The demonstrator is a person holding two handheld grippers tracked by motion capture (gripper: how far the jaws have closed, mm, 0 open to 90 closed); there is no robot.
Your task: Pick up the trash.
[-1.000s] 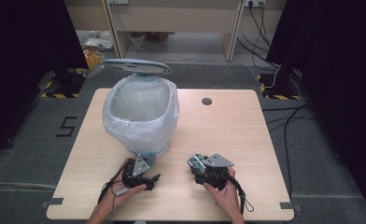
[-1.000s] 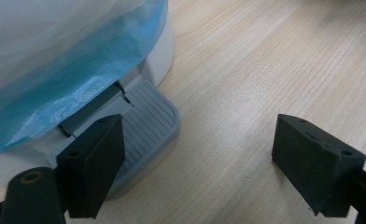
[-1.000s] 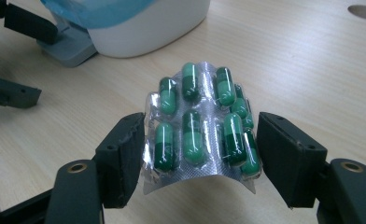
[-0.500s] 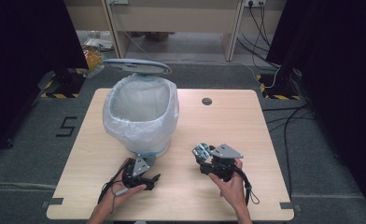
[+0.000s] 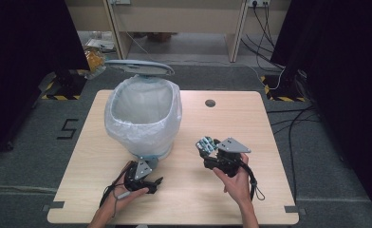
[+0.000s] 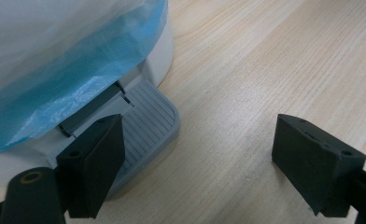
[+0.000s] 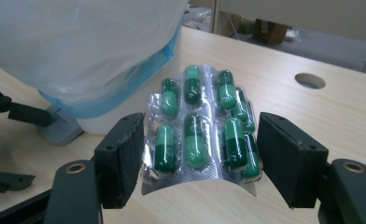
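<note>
A white pedal bin (image 5: 144, 111) lined with a clear plastic bag stands on the table's left half with its grey lid (image 5: 139, 67) raised behind it. My left gripper (image 5: 151, 175) sits at the bin's foot. In the left gripper view it (image 6: 197, 140) is open, with one jaw over the grey ribbed pedal (image 6: 151, 116). My right gripper (image 5: 208, 151), held above the table right of the bin, is shut on a silver blister pack (image 7: 200, 135) of green capsules. The pack bows between the jaws.
The wooden table (image 5: 250, 123) has a round cable hole (image 5: 210, 102) near its far edge. The bag's blue-tinted edge (image 6: 55, 93) hangs down over the bin's base. Cables and a desk stand on the floor beyond the table.
My right gripper has risen and moved away from the table's near edge with the blister pack still in it. The left gripper has stayed at the pedal.
</note>
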